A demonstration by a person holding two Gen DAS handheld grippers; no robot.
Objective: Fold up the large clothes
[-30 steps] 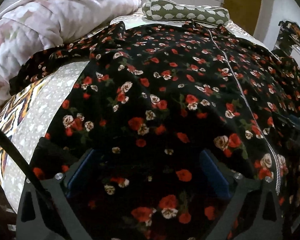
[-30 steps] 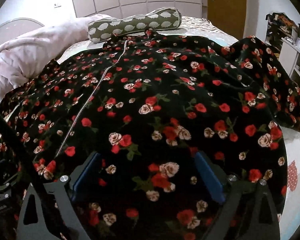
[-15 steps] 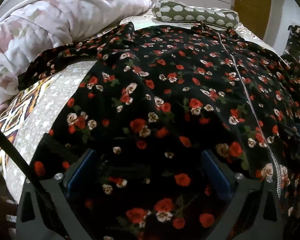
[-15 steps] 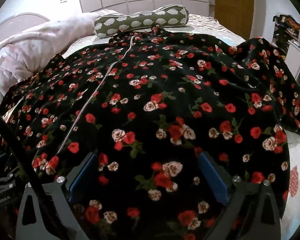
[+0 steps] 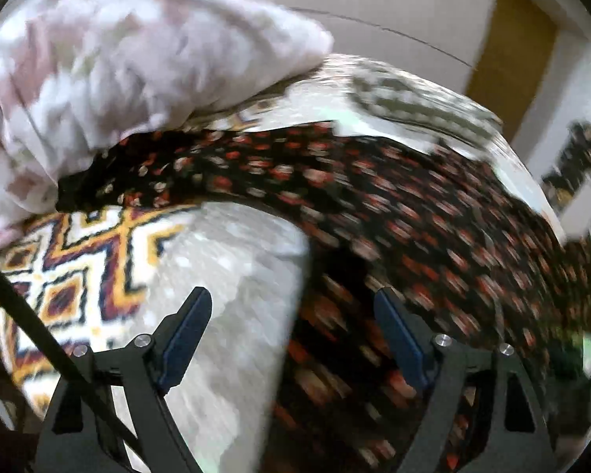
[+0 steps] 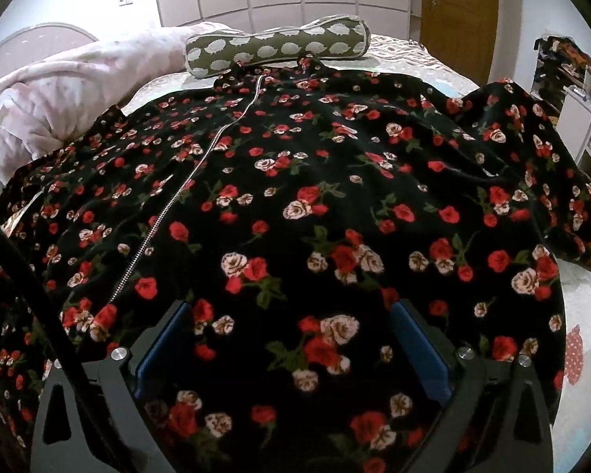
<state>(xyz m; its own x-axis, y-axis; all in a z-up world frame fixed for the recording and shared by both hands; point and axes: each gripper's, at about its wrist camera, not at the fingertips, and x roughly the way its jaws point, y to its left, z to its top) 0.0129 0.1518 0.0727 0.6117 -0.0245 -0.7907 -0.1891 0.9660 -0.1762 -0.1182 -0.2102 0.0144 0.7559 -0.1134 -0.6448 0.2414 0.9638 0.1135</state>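
A large black garment with red and cream roses (image 6: 315, 205) and a silver zipper (image 6: 177, 193) lies spread flat on the bed, collar toward the far end. My right gripper (image 6: 291, 335) is open just above its near hem. In the blurred left wrist view, my left gripper (image 5: 291, 327) is open over the garment's left edge (image 5: 413, 228). Its left finger (image 5: 185, 331) is above the bedspread and its right finger (image 5: 398, 331) is above the cloth. The left sleeve (image 5: 169, 169) stretches out to the left.
A pink-white duvet (image 5: 118, 71) is bunched at the left. A green bolster pillow with white spots (image 6: 279, 47) lies beyond the collar. The patterned bedspread (image 5: 78, 260) shows at the left, shelves (image 6: 583, 90) stand at the right.
My left gripper has swung quickly left, from over the garment's middle to its left edge; the view is blurred. My right gripper has stayed almost still and open.
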